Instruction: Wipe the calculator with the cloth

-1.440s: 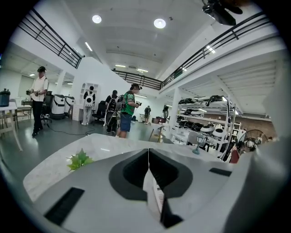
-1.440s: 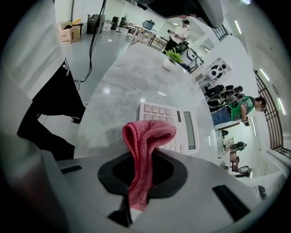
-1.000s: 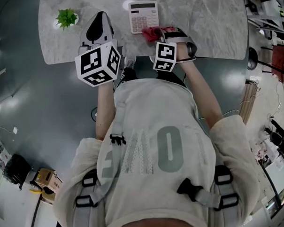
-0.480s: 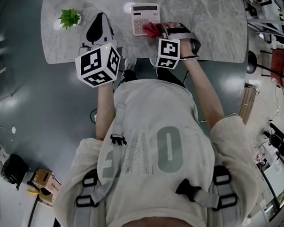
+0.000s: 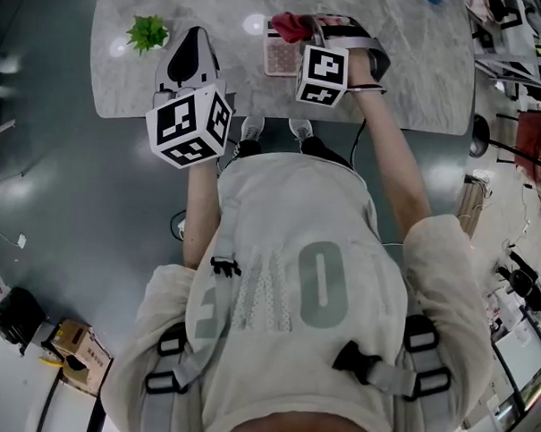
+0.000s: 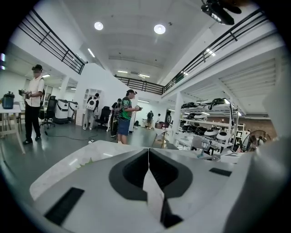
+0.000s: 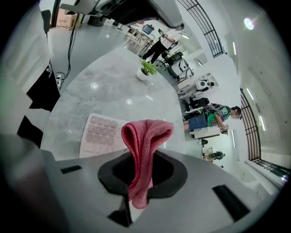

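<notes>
A pale pink calculator point(image 5: 277, 57) lies on the marble table point(image 5: 411, 73), partly covered by my right gripper point(image 5: 307, 27). That gripper is shut on a folded red cloth point(image 5: 290, 25), which hangs over the calculator's far end. In the right gripper view the cloth point(image 7: 144, 148) stands up between the jaws of the right gripper point(image 7: 140, 184), with the calculator's keys point(image 7: 101, 135) just behind and to the left. My left gripper point(image 5: 193, 33) is held over the table's near edge, apart from the calculator. In its own view the left gripper point(image 6: 148, 157) is shut with nothing in it.
A small potted plant point(image 5: 149, 32) stands at the table's left end, and shows as the plant point(image 7: 145, 69) beyond the calculator. A small white round thing point(image 5: 255, 24) sits left of the calculator. Several people stand in the hall behind.
My right gripper has carried the red cloth away from me along the calculator, from its near right side to its far end. The left gripper has kept its place.
</notes>
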Action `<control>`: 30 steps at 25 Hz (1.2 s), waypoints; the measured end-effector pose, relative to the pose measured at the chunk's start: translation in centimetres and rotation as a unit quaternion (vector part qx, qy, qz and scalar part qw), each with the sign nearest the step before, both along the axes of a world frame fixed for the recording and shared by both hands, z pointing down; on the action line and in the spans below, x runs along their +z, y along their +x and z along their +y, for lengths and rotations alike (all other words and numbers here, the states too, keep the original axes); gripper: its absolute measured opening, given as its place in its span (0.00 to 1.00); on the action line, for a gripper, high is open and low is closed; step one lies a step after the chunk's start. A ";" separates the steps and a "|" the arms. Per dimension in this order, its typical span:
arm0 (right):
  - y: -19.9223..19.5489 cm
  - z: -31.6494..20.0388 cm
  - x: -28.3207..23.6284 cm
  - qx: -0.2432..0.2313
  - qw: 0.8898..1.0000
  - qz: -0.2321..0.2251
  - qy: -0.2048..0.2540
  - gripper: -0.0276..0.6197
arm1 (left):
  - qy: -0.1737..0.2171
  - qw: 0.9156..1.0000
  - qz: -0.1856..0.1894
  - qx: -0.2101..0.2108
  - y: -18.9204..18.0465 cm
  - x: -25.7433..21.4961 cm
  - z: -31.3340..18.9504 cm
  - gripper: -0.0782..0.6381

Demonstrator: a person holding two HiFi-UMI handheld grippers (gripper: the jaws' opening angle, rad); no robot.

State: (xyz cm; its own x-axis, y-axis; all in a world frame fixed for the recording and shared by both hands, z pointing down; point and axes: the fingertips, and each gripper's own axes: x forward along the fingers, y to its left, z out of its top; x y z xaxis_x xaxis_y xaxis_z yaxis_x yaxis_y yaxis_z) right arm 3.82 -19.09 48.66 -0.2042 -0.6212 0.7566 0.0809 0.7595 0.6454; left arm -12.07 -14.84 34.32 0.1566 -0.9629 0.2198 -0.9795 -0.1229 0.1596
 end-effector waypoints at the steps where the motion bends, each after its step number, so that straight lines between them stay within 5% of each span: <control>1: -0.3 -0.5 -0.3 0.000 1.000 -0.001 0.004 0.13 | 0.001 1.000 -0.001 -0.003 -0.3 -0.1 0.0 0.14; 17: -3.7 -2.2 2.5 -0.024 0.999 0.023 -0.015 0.13 | -0.002 0.999 -0.006 -0.051 -5.0 0.1 1.3 0.14; 30: -3.9 -2.1 4.6 -0.031 0.998 0.040 -0.036 0.13 | -0.014 0.998 -0.004 -0.057 -5.3 1.0 1.2 0.14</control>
